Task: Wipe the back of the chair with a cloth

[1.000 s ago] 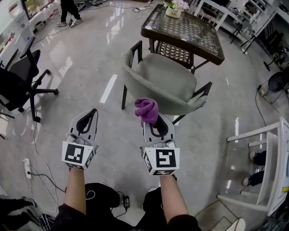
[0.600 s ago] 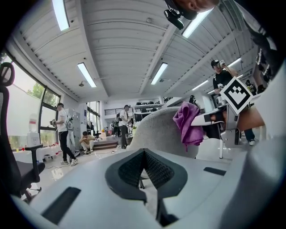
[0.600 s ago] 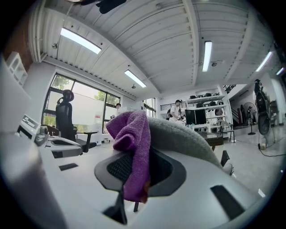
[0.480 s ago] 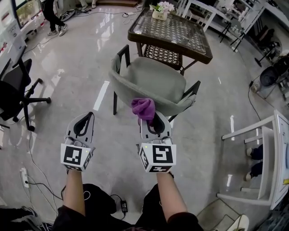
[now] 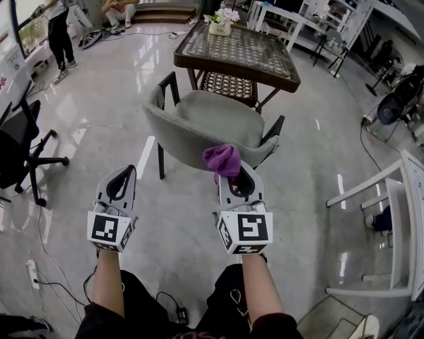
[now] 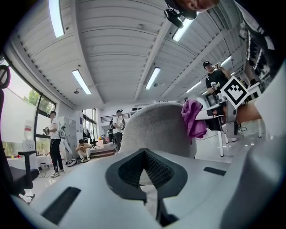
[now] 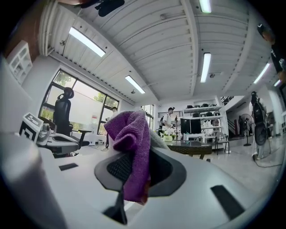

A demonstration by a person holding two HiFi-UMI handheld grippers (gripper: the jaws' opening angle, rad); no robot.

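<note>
Head view, looking steeply down: two hand-held grippers reach forward over a shiny pale floor. Each carries a cube with black-and-white square markers.

The left gripper (image 5: 123, 173) has its jaws pressed together with nothing between them. The right gripper (image 5: 237, 180) grips a bunched purple cloth (image 5: 222, 160). The cloth sits at the near rim of the grey chair (image 5: 199, 122), towards its right side — whether it touches the chair back cannot be told.

A wicker-and-glass table (image 5: 235, 49) stands just behind the chair, with a flower pot (image 5: 220, 20) at its far edge. Bare floor lies open to the chair's left, as far as a black office chair (image 5: 16, 152). A white frame (image 5: 397, 225) stands well apart on the right. A power strip (image 5: 30, 273) and cables lie at lower left.

Left gripper view: the jaws meet along one seam and are empty. The grey chair back rises just ahead. The cloth shows at its upper right edge, with the right gripper's marker cube (image 6: 234, 91) beyond it.

Right gripper view: the jaws are clenched on the cloth — it mounds above the tips and hangs down between them. The left gripper is at far left, and the table is ahead on the right.
</note>
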